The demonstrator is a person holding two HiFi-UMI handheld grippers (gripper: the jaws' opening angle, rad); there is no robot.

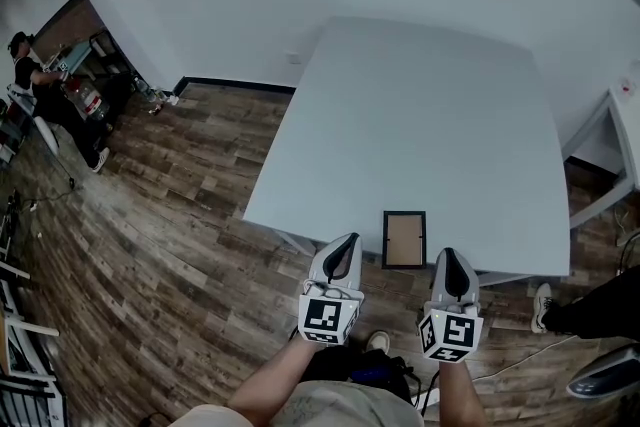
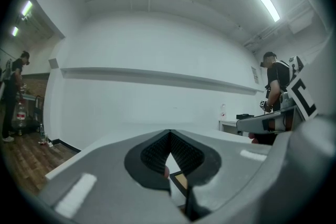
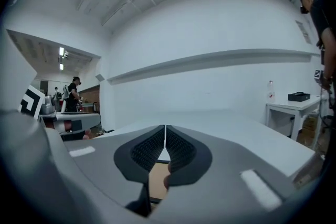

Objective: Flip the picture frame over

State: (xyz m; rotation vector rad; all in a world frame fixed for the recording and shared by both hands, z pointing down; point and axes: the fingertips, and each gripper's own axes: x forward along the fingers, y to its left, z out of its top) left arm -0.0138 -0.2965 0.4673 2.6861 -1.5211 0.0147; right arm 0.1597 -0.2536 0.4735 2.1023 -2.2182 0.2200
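Observation:
A small black picture frame [image 1: 404,239] lies flat near the front edge of the white table [image 1: 420,115], its brown inner panel facing up. My left gripper [image 1: 349,239] hovers just left of the frame at the table's edge, shut with nothing in it. Just right of the frame my right gripper [image 1: 447,253] is also shut and empty. In the left gripper view the left gripper [image 2: 169,132] shows a corner of the frame [image 2: 179,180] below its touching tips. In the right gripper view the right gripper [image 3: 165,127] has the frame's brown panel [image 3: 156,181] under it.
Wood floor [image 1: 150,245] surrounds the table. A white side table [image 1: 622,130] stands at the right. A person [image 1: 40,85] is busy at the far left by a workbench, and another person's leg and shoe [image 1: 585,310] are at the right.

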